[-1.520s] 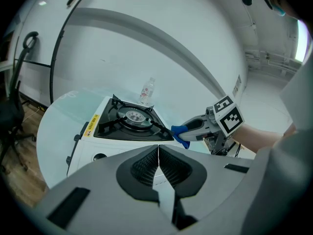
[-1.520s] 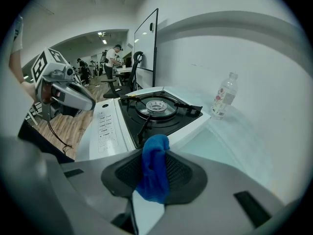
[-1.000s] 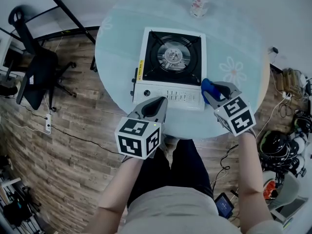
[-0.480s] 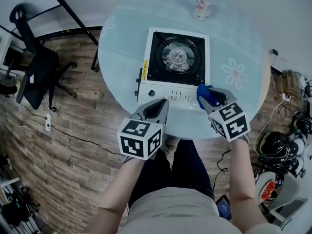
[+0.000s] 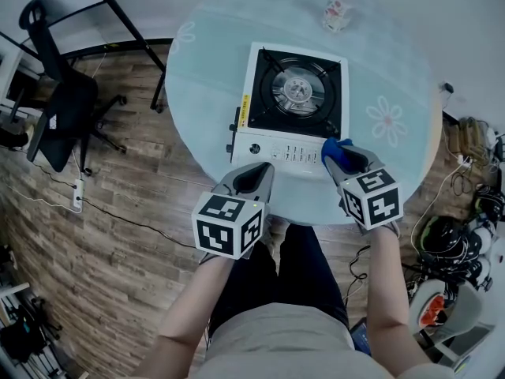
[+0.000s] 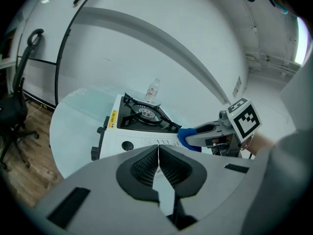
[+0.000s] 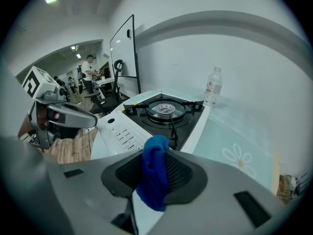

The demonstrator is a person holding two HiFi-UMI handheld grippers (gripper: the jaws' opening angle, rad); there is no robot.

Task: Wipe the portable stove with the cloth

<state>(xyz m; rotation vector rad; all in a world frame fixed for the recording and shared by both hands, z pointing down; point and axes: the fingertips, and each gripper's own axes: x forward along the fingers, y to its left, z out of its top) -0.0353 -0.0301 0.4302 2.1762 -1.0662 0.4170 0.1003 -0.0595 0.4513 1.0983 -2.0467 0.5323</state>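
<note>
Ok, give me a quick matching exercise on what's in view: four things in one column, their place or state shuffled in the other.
Things:
1. blue cloth
2. portable stove
3. plastic bottle
4. left gripper

Places or states:
A. jaws shut, nothing between them
B. at the far edge of the round table, beyond the stove
C. pinched in the jaws of the right gripper
D. flat on the table, burner facing up

Pairs: 1-C, 2-D, 3-B, 4-A.

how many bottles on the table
1. The bottle stands near the far edge of the table, beyond the stove. No other shows in any view.
</note>
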